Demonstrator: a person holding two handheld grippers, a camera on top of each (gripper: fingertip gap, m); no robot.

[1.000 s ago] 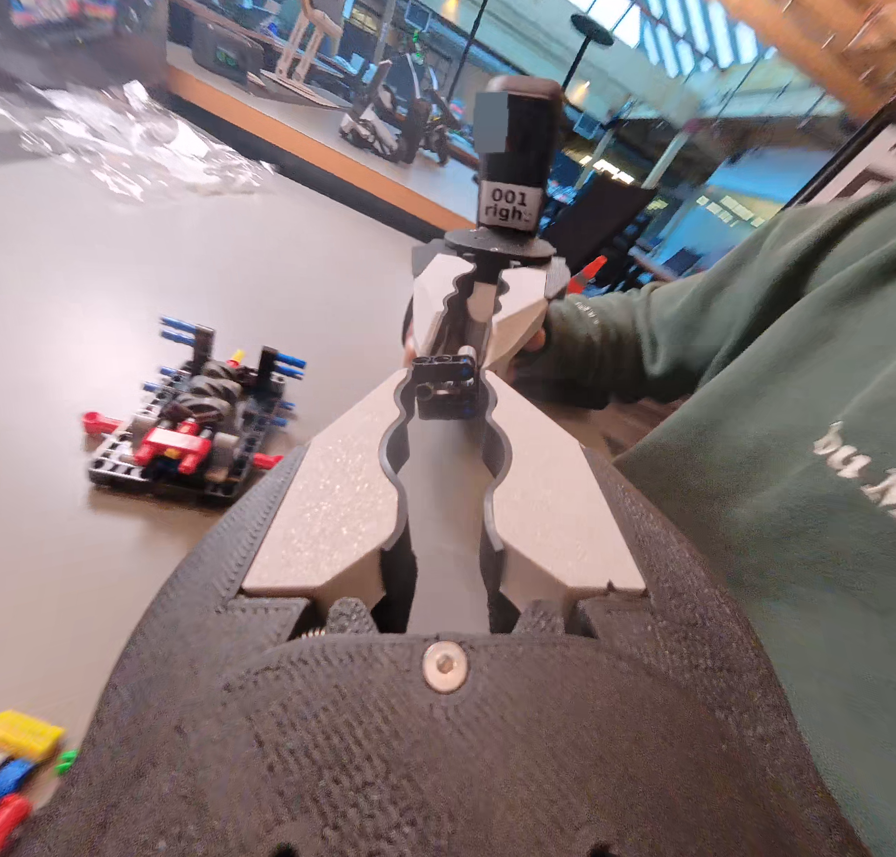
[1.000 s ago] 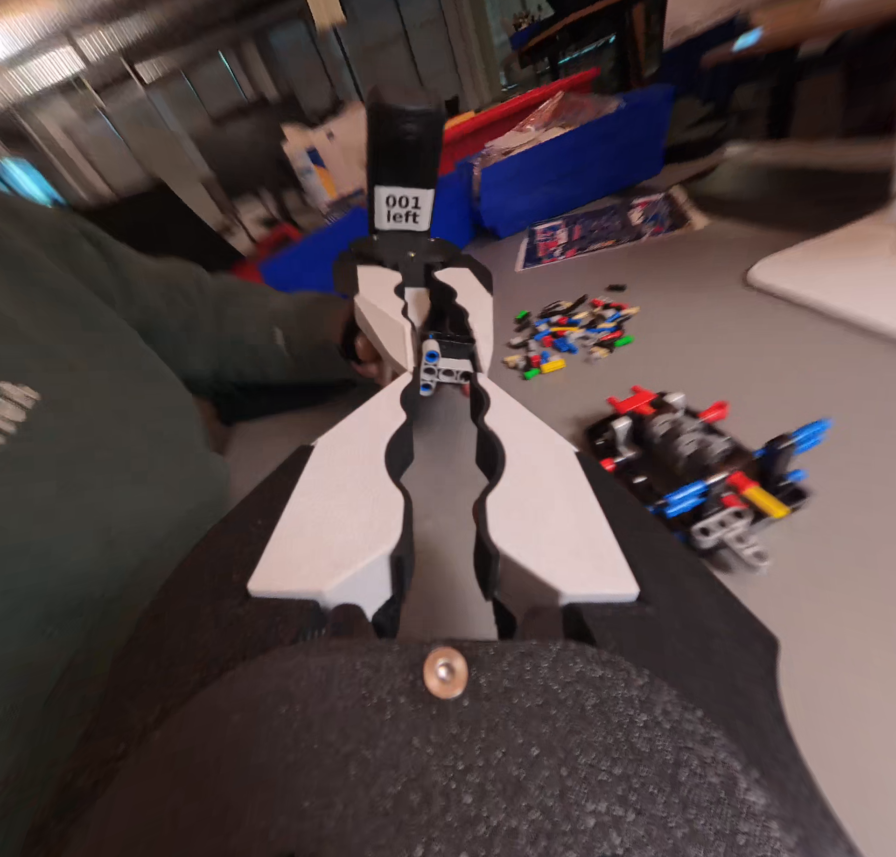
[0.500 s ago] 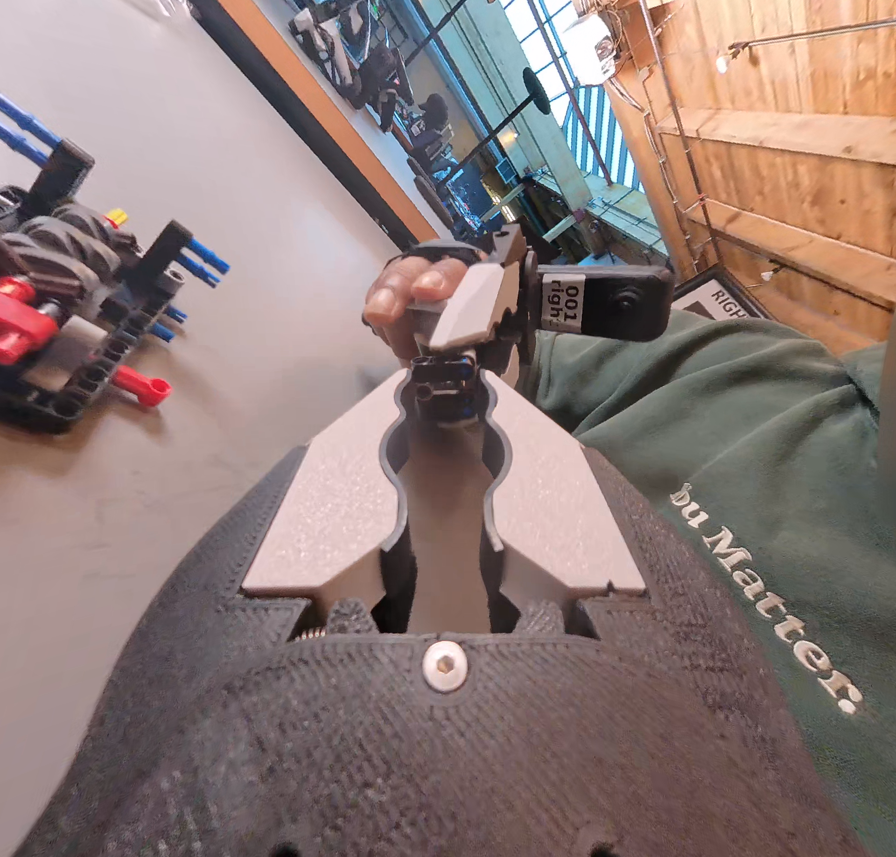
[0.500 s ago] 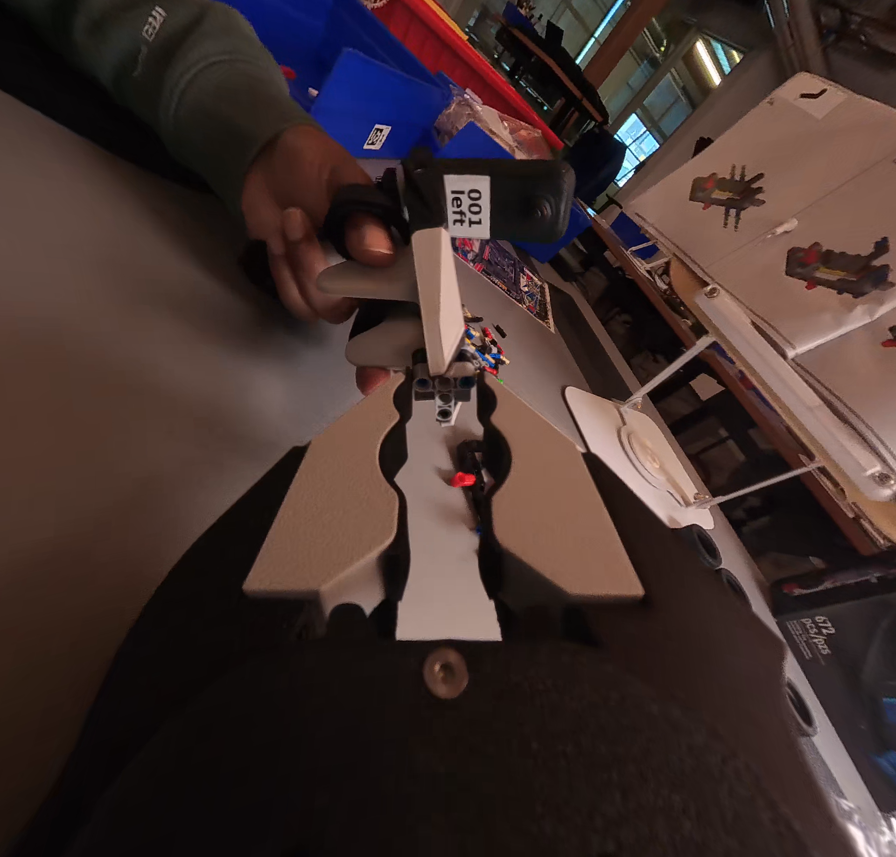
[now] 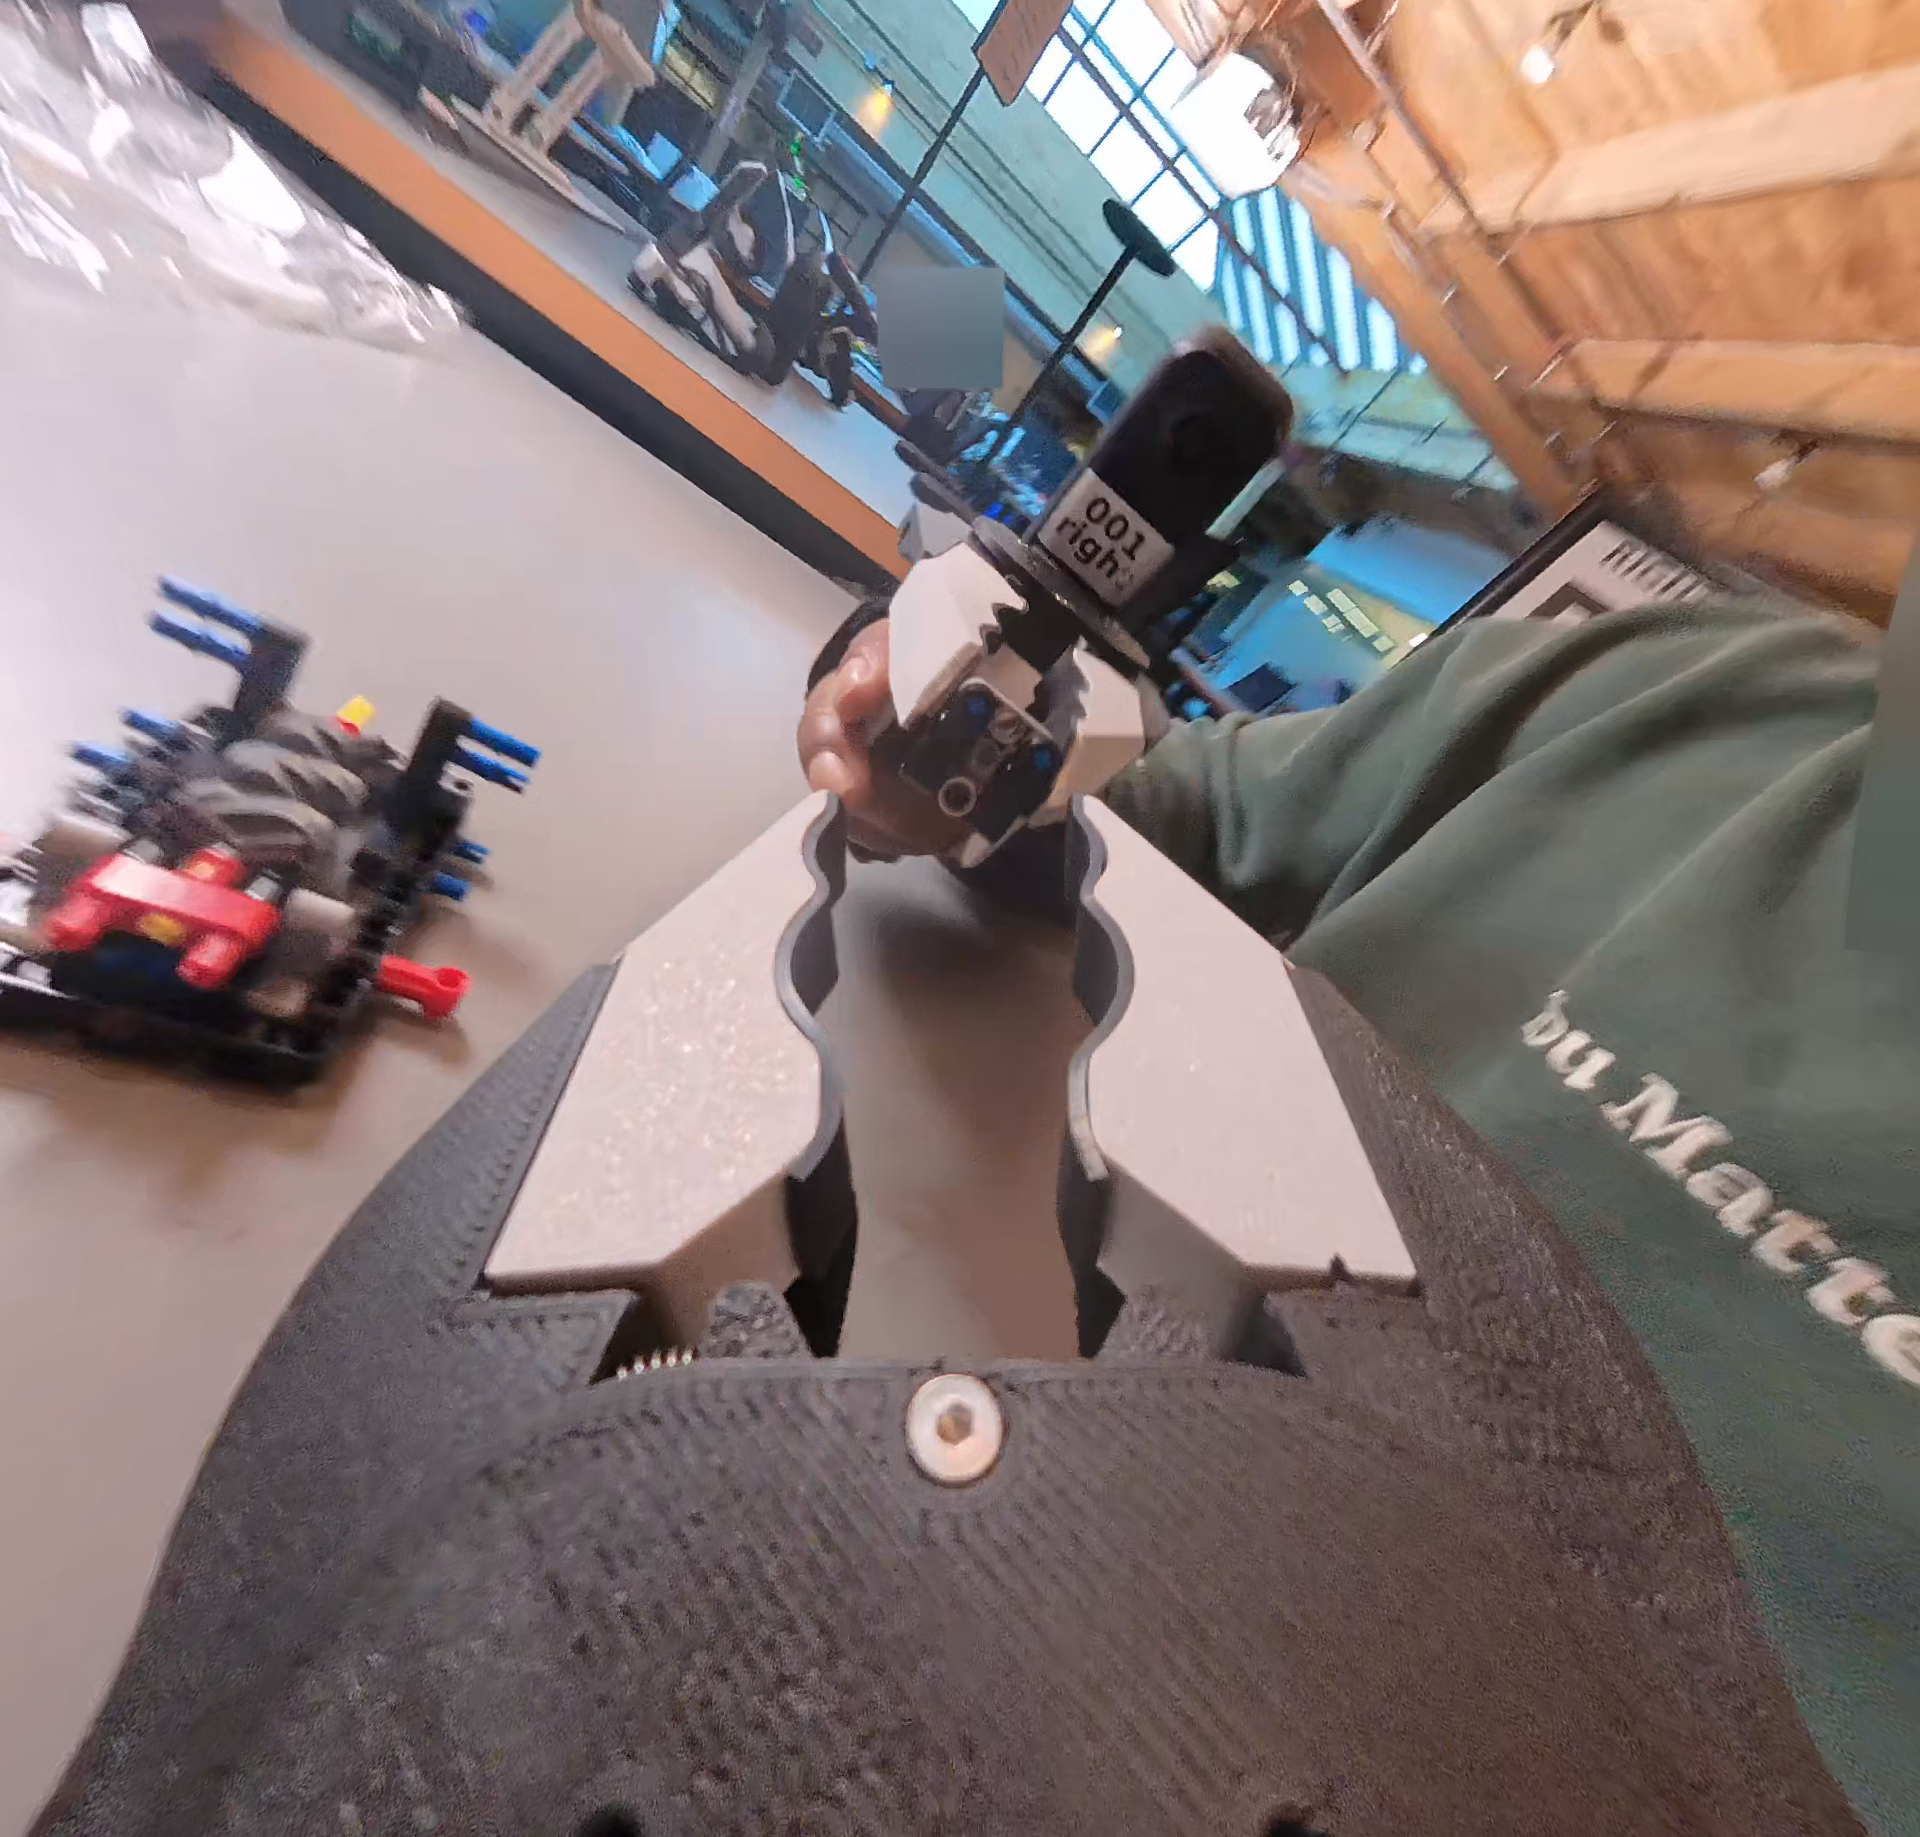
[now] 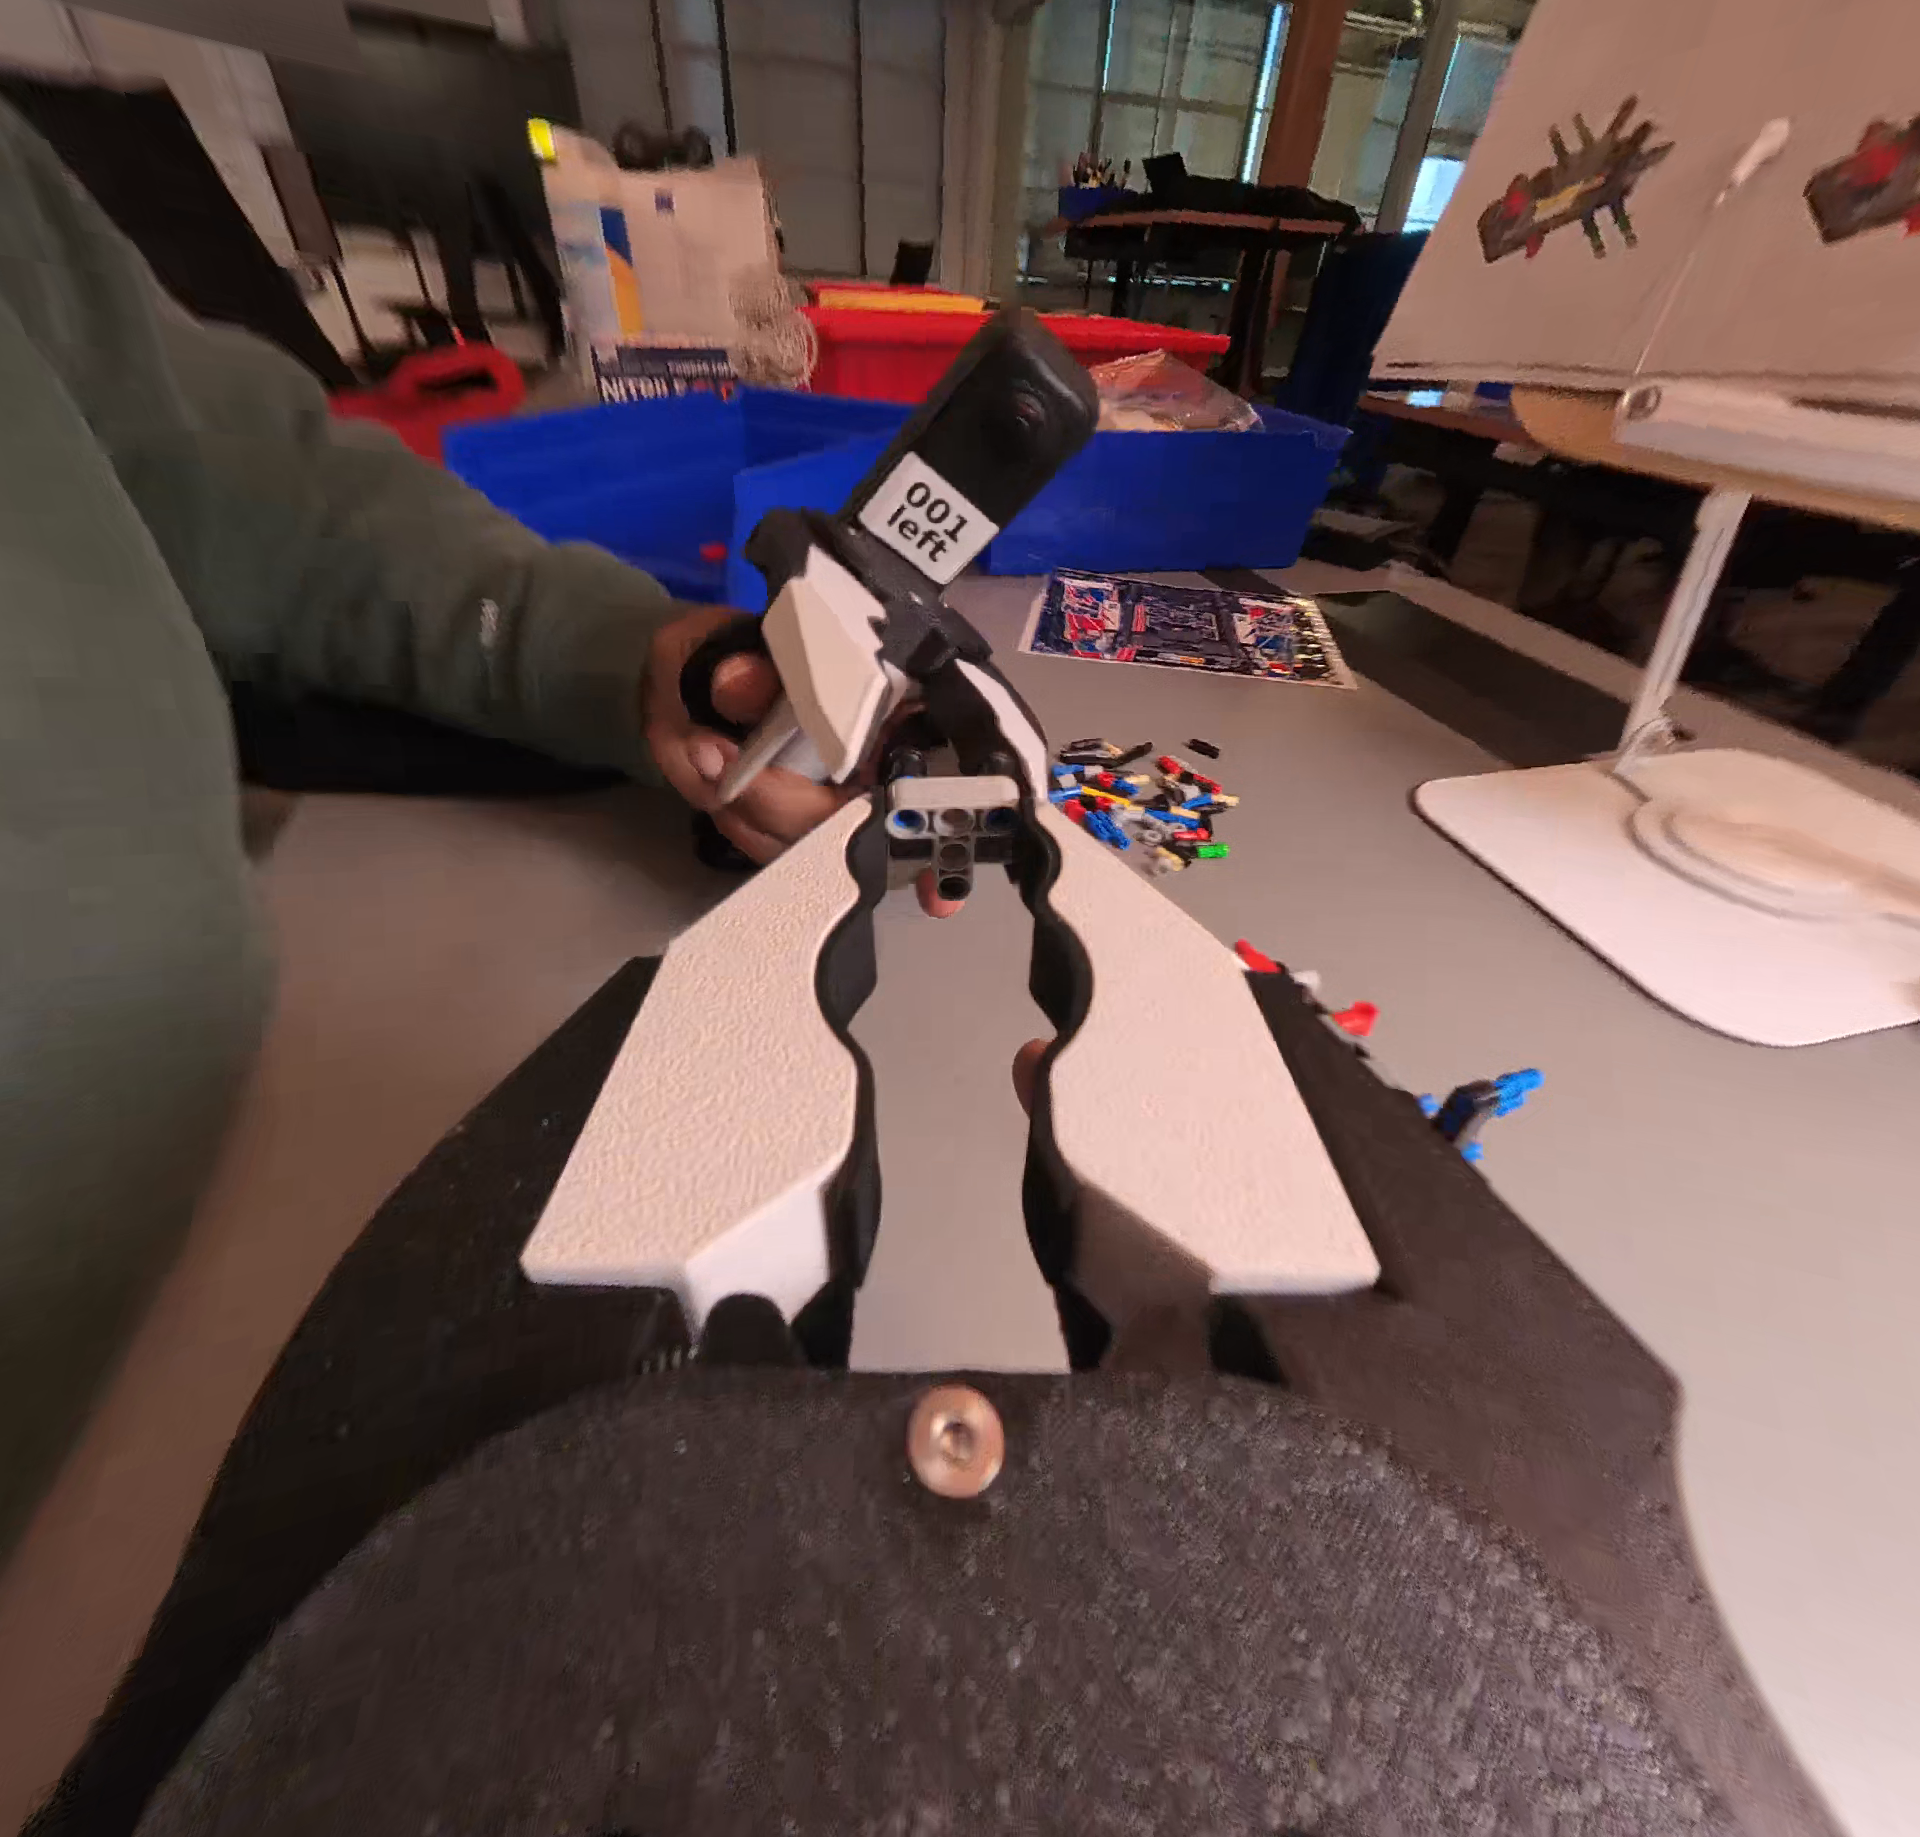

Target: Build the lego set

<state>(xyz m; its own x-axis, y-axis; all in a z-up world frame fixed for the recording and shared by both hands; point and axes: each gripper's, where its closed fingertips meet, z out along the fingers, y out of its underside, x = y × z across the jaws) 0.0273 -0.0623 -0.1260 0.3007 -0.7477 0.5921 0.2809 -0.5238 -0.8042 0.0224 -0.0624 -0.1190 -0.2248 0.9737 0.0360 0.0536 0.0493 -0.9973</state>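
My right gripper (image 6: 951, 823) is shut on a small grey Lego connector (image 6: 948, 831) with blue pins and holds it in the air. My left gripper (image 5: 951, 819) faces it tip to tip. Its jaws stand open on either side of the same connector (image 5: 977, 761) and grip nothing. The partly built black model (image 5: 229, 852), with red parts and blue pins, sits on the table to the left. In the right wrist view the model (image 6: 1481, 1101) is mostly hidden behind my right finger.
A pile of loose small pieces (image 6: 1143, 811) lies on the table beyond the grippers, with a printed sheet (image 6: 1184, 624) and blue bins (image 6: 1143, 499) behind it. A white stand (image 6: 1714, 883) with instruction pages is at the right. A crumpled plastic bag (image 5: 156, 198) lies far left. Both grippers' tips are close together, under 4 cm apart.
My left gripper has opened and let go of the connector, which stays in my right gripper. Both grippers have rolled back from their tilted pose.
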